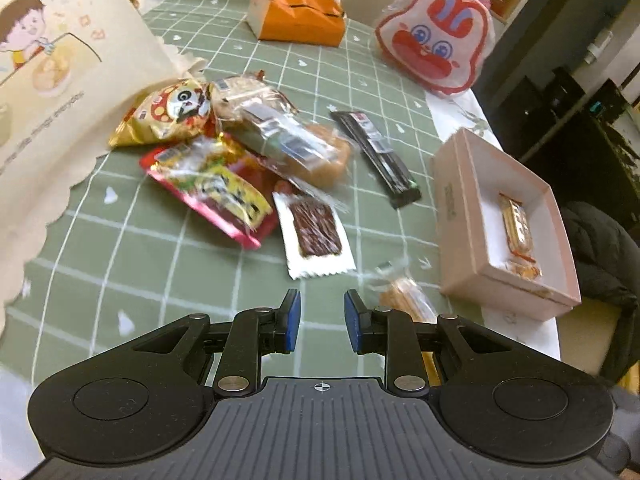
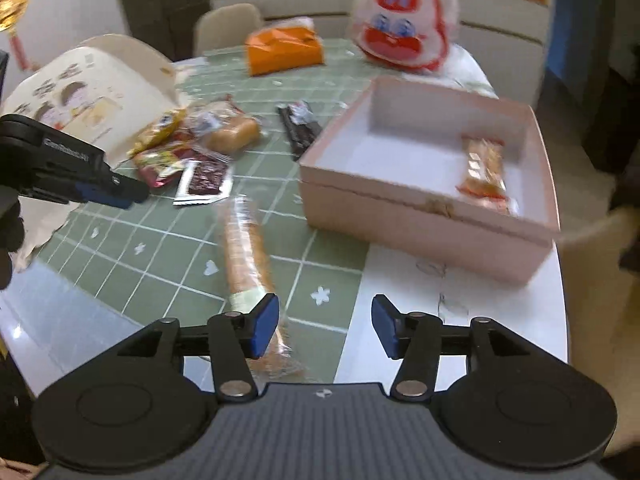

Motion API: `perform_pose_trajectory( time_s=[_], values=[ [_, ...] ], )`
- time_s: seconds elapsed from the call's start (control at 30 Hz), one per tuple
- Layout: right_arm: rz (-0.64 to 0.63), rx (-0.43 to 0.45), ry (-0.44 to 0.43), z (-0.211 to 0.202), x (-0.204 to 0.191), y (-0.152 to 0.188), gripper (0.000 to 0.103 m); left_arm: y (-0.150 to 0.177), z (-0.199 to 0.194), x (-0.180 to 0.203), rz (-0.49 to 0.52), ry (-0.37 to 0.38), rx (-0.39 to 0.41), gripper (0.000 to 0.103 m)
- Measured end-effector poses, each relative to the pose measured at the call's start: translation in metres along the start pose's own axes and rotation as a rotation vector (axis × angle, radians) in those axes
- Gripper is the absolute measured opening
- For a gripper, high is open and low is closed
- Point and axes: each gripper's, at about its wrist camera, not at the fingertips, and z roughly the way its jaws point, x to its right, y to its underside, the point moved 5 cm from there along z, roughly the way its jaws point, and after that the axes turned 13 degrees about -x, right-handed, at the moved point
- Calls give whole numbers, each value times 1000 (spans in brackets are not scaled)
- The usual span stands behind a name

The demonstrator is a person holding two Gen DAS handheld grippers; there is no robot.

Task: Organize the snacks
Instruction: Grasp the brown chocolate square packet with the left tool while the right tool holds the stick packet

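A pile of snack packets (image 1: 224,152) lies on the green checked tablecloth, also in the right wrist view (image 2: 192,140). A white packet with dark jerky (image 1: 316,232) lies nearest my left gripper (image 1: 320,320), which is open and empty above the cloth. A pink open box (image 1: 504,220) at the right holds one orange wrapped snack (image 1: 516,224); the box also shows in the right wrist view (image 2: 432,172). A long orange bread stick packet (image 2: 244,256) lies just left of my right gripper (image 2: 325,328), which is open and empty. The left gripper (image 2: 116,196) shows at the left there.
A cream paper bag (image 1: 60,80) lies on its side behind the pile. An orange tissue box (image 1: 298,16) and a red-and-white rabbit bag (image 1: 436,36) stand at the far side. A black packet (image 1: 380,156) lies beside the pile. The table's edge is right of the box.
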Motion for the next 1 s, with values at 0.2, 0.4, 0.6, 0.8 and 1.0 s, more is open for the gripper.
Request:
perform_pose_trajectory(
  time_s=[0.2, 0.4, 0.6, 0.8, 1.0],
  values=[
    [73, 2, 113, 2, -49, -14, 52, -37, 18, -38, 36, 122, -62, 27],
    [178, 2, 176, 21, -92, -35, 52, -78, 53, -42, 118, 138, -137, 25],
    [311, -4, 244, 20, -82, -35, 52, -99, 81, -7, 228, 106, -102, 34],
    [353, -17, 235, 23, -57, -25, 52, -64, 87, 32, 528, 70, -130, 31],
    [182, -16, 92, 42, -63, -23, 54, -30, 79, 43, 768, 10, -167, 30]
  ],
)
